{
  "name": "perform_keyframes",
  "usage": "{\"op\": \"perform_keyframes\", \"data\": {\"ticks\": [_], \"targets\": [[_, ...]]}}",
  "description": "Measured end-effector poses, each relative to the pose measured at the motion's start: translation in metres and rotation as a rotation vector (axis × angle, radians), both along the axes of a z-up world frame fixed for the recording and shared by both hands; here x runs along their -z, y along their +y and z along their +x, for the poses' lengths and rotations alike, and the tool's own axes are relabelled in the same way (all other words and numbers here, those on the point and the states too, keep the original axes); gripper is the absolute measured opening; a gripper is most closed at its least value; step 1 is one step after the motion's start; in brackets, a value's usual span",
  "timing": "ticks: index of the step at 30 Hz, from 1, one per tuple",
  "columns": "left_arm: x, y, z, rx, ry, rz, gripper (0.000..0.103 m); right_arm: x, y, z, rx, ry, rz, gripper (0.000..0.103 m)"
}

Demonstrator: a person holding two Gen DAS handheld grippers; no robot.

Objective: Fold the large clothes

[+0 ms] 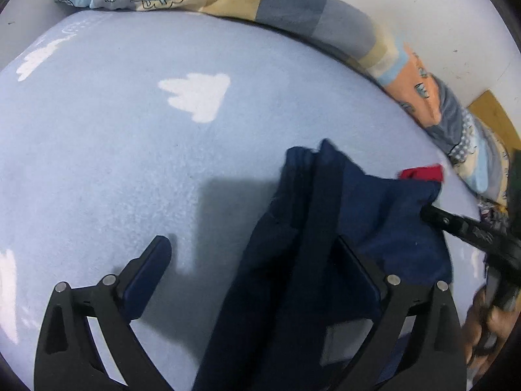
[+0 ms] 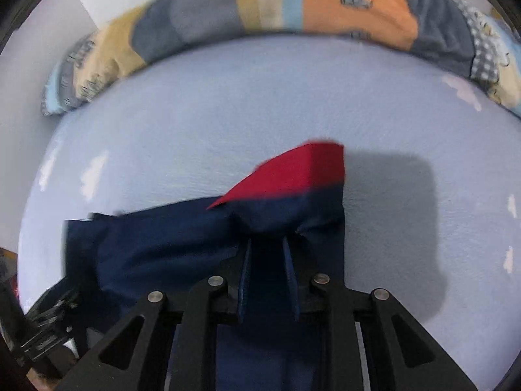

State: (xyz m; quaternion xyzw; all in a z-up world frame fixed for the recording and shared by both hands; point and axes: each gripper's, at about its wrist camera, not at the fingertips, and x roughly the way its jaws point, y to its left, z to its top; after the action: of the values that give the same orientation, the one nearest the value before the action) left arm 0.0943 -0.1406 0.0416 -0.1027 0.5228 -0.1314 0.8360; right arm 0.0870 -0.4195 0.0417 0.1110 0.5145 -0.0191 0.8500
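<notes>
We have the navy garment on the light-blue bedsheet, and everything below is placed relative to that garment. Our left gripper stands wide open: its left finger sits over bare sheet clear of the cloth, while the right finger is partly covered by a navy fold draped across it, pads not pressing. Our right gripper is nearly closed, fingers pinching a bunched navy fold just below the red panel. Beyond the garment's far edge, a patchwork quilt runs along the white wall. The right-wrist view is blurred.
</notes>
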Motion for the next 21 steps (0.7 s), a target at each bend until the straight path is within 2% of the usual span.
{"op": "perform_keyframes", "data": {"ticks": [2, 4, 8, 10, 12, 13, 14, 15, 16, 17, 20, 21], "targets": [[-0.018, 0.006, -0.013, -0.006, -0.032, -0.041, 0.1, -0.024, 0.011, -0.032, -0.048, -0.065, -0.002, 0.023], [-0.034, 0.007, -0.03, 0.01, -0.065, -0.048, 0.1, -0.041, 0.025, -0.074, -0.089, -0.108, -0.037, 0.026], [-0.05, 0.0, -0.079, 0.088, -0.114, 0.001, 0.1, -0.03, 0.053, -0.144, -0.158, -0.057, -0.043, 0.024], [-0.04, -0.002, -0.093, 0.115, -0.095, 0.048, 0.1, -0.014, 0.06, -0.163, -0.158, -0.039, -0.084, 0.026], [-0.008, -0.007, -0.103, 0.131, 0.011, 0.115, 0.098, -0.005, 0.063, -0.171, -0.178, -0.038, -0.122, 0.029], [-0.001, -0.007, -0.104, 0.12, 0.043, 0.133, 0.092, -0.004, 0.064, -0.175, -0.188, -0.025, -0.135, 0.029], [0.002, -0.003, -0.111, 0.107, 0.066, 0.123, 0.091, -0.012, 0.062, -0.18, -0.186, -0.035, -0.112, 0.029], [-0.004, 0.0, -0.118, 0.101, 0.056, 0.103, 0.091, -0.019, 0.061, -0.184, -0.184, -0.042, -0.083, 0.029], [-0.017, 0.004, -0.127, 0.1, 0.019, 0.078, 0.091, -0.032, 0.06, -0.199, -0.179, -0.06, -0.034, 0.029], [-0.034, 0.01, -0.142, 0.097, -0.039, 0.063, 0.091, -0.038, 0.061, -0.21, -0.178, -0.07, -0.027, 0.029], [-0.064, 0.023, -0.189, 0.084, -0.174, 0.053, 0.091, -0.057, 0.069, -0.261, -0.222, -0.107, -0.07, 0.03], [-0.066, 0.024, -0.199, 0.092, -0.185, 0.049, 0.091, -0.056, 0.07, -0.275, -0.228, -0.112, -0.066, 0.03]]}}
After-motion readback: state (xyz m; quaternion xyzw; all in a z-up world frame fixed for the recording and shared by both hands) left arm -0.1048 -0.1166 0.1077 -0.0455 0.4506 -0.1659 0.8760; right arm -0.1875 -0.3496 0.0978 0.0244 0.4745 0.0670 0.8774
